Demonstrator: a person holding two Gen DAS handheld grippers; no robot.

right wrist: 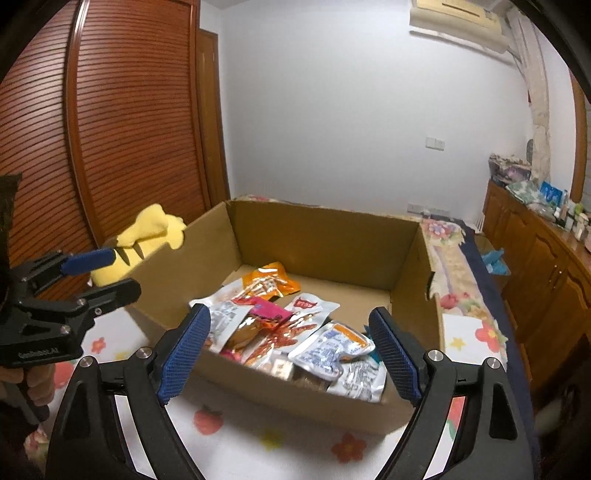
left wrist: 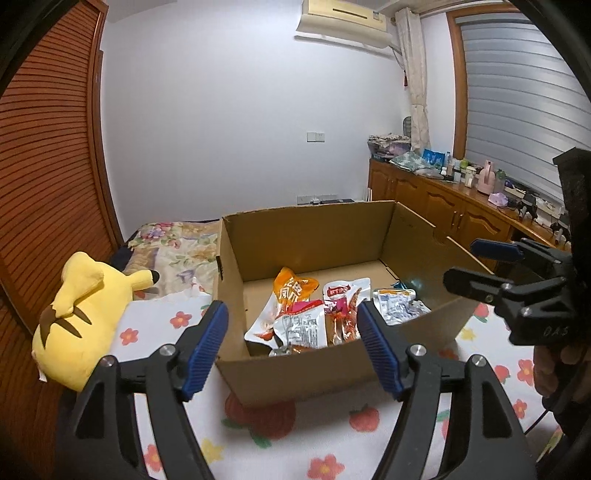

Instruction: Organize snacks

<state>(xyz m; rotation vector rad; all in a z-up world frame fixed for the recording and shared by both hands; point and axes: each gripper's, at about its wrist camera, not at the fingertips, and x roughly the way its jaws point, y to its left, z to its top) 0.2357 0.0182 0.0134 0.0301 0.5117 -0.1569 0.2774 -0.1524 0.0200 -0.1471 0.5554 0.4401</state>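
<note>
- Open cardboard box (left wrist: 332, 236) standing on a flower-print bedspread (left wrist: 369, 424), flaps out of the way, inside fully exposed.
- Snack packets piled on the box floor toward the near wall, several overlapping.
- Orange packet (left wrist: 293, 286) lying farthest back in the pile, partly on top of a white-and-silver pouch.
- Pink-labelled foil packet (left wrist: 304, 325) lying over the near edge of that pouch, print side up.
- Red-and-white packet with a see-through window (left wrist: 343, 306) lying just beside it, reddish strips showing inside.
- Silver packet with blue print (left wrist: 399, 304) resting by the box's right wall in the left wrist view; in the right wrist view seen with an orange corner (right wrist: 332, 347) and leaning on a second silver pouch.
- Left gripper (left wrist: 291, 347) hovering over the near rim of the box, blue pads well apart, nothing between them, touching no packet.
- Right gripper (right wrist: 290, 350) likewise over the near rim, blue pads spread wide, empty, clear of the packets beneath.
- Each gripper visible in the other's view at the frame edge, jaws parted, fingers of a hand (right wrist: 35, 384) wrapped round the left one's handle.
- Yellow plush toy (left wrist: 74, 321) lying on the bedspread just beside the box's left wall.
- Wooden cabinet (left wrist: 443, 206) along the right wall, top crowded with bottles and small items.
- Louvred wooden wardrobe door (left wrist: 48, 166) at left; air conditioner (left wrist: 343, 18) high on the white wall.
</note>
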